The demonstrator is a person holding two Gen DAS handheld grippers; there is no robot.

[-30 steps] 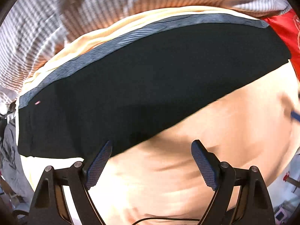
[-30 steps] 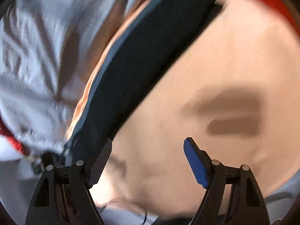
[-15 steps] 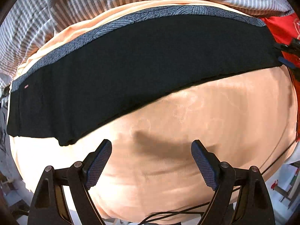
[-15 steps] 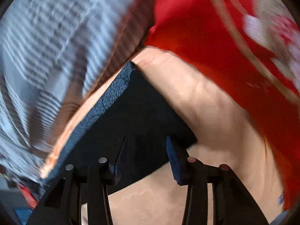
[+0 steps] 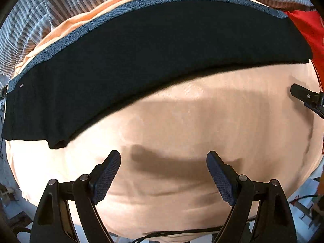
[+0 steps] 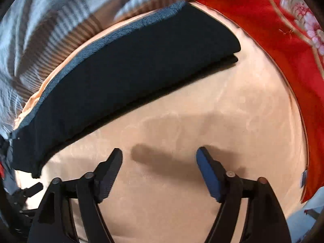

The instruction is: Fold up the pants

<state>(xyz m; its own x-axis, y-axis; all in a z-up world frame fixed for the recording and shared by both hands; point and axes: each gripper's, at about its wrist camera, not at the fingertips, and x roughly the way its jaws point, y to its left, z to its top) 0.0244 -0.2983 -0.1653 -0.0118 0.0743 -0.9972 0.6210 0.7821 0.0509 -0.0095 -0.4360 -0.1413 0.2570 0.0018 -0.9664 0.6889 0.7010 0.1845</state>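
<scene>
Left wrist view first. The left gripper (image 5: 163, 162) points down at a peach sheet (image 5: 202, 121) with its fingers (image 5: 107, 174) wide apart and nothing between them. The black pants (image 5: 154, 56) lie well ahead of the fingers as one long, flat band with a grey-blue waistband (image 5: 85, 30) along the far edge. A striped blanket (image 5: 50, 4) lies behind them, and a red cloth (image 5: 309, 28) sits at the far right. The pants look folded along their length already, so I think this is the pause between folds. Next, the gripper would need to reach an end of the band, pinch both layers, and carry that end over to the other. At the right edge a dark bit of the right gripper (image 5: 303, 96) pokes in, but most of it is cut off. The left end of the pants has a small lump, and I cannot tell how the cloth is tucked there.

Right wrist view next. The right gripper (image 6: 159, 158) also hangs over the bare sheet (image 6: 222, 111), and its fingers (image 6: 208, 172) are opening with nothing between them. The pants (image 6: 129, 77) lie ahead and to the left, not touching the fingers. At their right end two layers show, one a little past the other, so that end may need squaring when it is picked up. The blanket (image 6: 50, 30) is blurred here. The red cloth (image 6: 273, 30) has a flower pattern, but its edges run out of the picture. At the lower left a dark shape (image 6: 26, 190) shows, too cut off to name.
</scene>
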